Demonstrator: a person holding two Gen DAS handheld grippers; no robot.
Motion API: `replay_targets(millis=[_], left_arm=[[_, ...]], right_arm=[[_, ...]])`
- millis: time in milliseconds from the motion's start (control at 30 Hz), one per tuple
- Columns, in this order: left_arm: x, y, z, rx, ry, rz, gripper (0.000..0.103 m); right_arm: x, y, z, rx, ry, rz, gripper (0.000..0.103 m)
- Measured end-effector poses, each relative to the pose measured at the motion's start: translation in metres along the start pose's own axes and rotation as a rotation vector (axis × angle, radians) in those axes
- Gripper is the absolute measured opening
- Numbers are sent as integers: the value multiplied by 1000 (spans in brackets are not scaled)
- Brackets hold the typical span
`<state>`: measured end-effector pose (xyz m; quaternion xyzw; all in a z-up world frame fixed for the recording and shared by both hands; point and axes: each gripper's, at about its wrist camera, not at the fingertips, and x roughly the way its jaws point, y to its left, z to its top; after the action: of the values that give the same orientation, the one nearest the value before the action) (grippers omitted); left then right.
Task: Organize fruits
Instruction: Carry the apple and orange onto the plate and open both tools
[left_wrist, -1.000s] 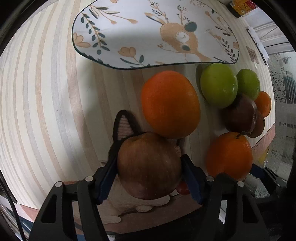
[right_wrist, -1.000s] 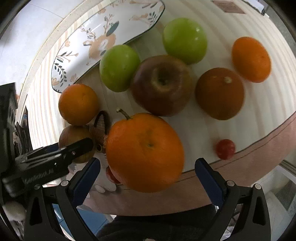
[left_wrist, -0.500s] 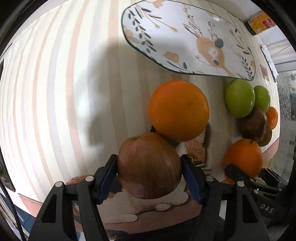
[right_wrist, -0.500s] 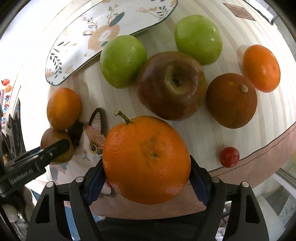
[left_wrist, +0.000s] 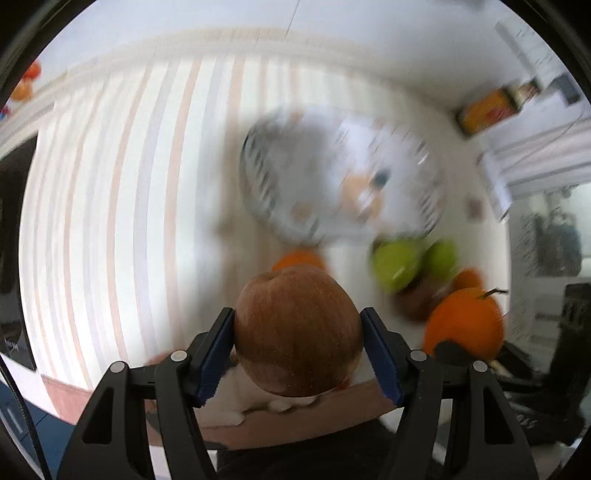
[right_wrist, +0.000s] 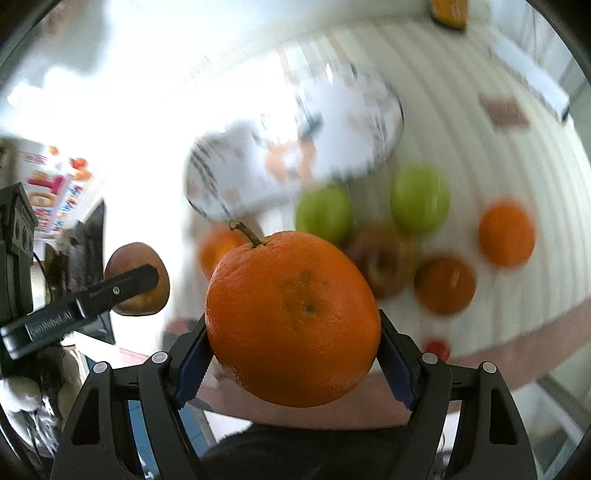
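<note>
Left gripper (left_wrist: 298, 339) jaws pinching a brown apple (left_wrist: 298, 328) above the striped tabletop (left_wrist: 122, 206), right gripper (right_wrist: 293, 363) jaws clamped on a stemmed orange (right_wrist: 293, 317), blurred plate (left_wrist: 343, 184) and loose fruit below
</note>
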<state>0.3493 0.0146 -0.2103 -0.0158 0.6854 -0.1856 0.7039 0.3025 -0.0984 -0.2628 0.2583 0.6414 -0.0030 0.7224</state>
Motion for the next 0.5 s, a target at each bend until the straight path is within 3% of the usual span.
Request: replay_targets(millis=[100,200,300,500], left_arm=[[-21,-16,36,-9,-61,-40,66],[-17,-18,76,-35,-95,-23,66],[12,-9,112,-81,-66,6,66],[86,-3,145,-187,70,18,66]], right_arm=[[-18,5,41,-48,-60,-9,82],[-15,4,91,-96,-78,-62,82],[3,-10,135,-142,-49,-115,82],[63,-18,187,-209,46,-167,82]])
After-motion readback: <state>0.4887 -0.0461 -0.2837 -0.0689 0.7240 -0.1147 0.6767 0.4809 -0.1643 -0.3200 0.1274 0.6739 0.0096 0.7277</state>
